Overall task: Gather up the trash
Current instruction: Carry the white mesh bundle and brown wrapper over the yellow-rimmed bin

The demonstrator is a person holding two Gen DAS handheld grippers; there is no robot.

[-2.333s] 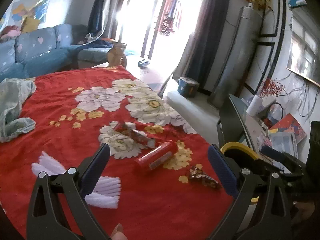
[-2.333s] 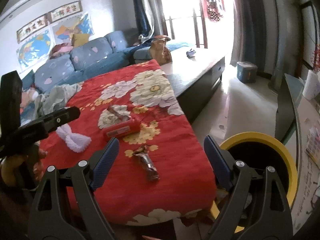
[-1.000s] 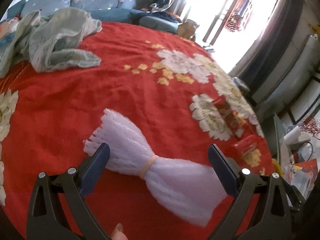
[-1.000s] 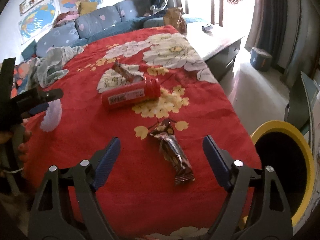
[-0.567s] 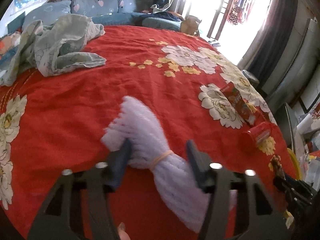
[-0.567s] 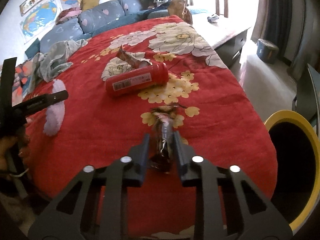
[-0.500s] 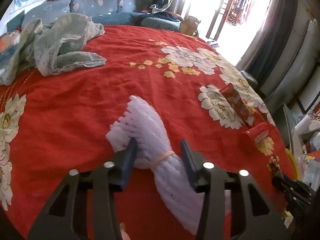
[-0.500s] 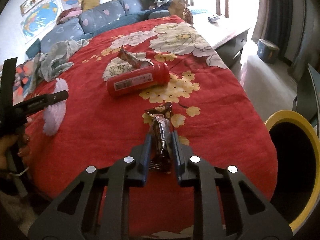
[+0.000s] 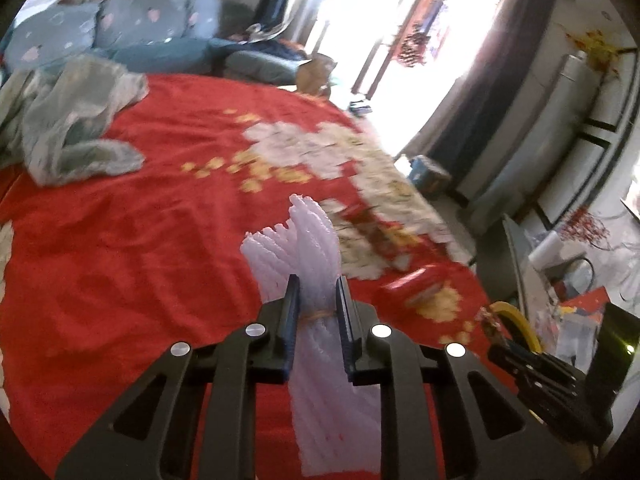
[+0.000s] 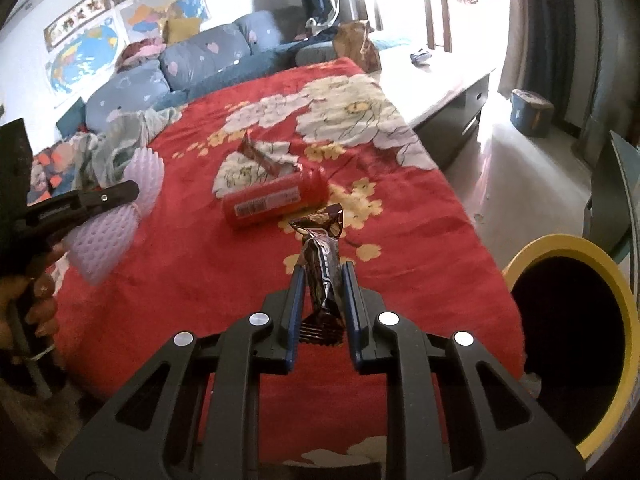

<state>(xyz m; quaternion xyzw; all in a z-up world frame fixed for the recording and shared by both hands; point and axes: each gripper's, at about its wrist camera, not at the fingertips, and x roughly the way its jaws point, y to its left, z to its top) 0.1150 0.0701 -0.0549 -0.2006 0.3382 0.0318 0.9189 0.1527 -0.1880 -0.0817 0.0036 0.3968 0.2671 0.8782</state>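
A white foam bundle (image 9: 308, 240) tied with a rubber band stands up between the fingers of my left gripper (image 9: 316, 280), which is shut on its tied waist and holds it above the red flowered cloth (image 9: 120, 280). In the right wrist view the same bundle (image 10: 116, 236) hangs at the left. My right gripper (image 10: 322, 270) is shut on a brown snack wrapper (image 10: 322, 256), held off the cloth. A red can (image 10: 276, 200) lies on its side just beyond, with another wrapper (image 10: 260, 156) behind it.
A yellow-rimmed black bin (image 10: 560, 248) stands off the cloth's right edge, close to my right gripper. A grey-green garment (image 9: 68, 132) lies crumpled at the far left. A blue sofa (image 10: 200, 60) runs behind, and a low table (image 10: 440, 76) stands at the far right.
Both grippers went from wide open to shut: the left on the foam bundle, the right on the brown wrapper. Both things have come up off the cloth.
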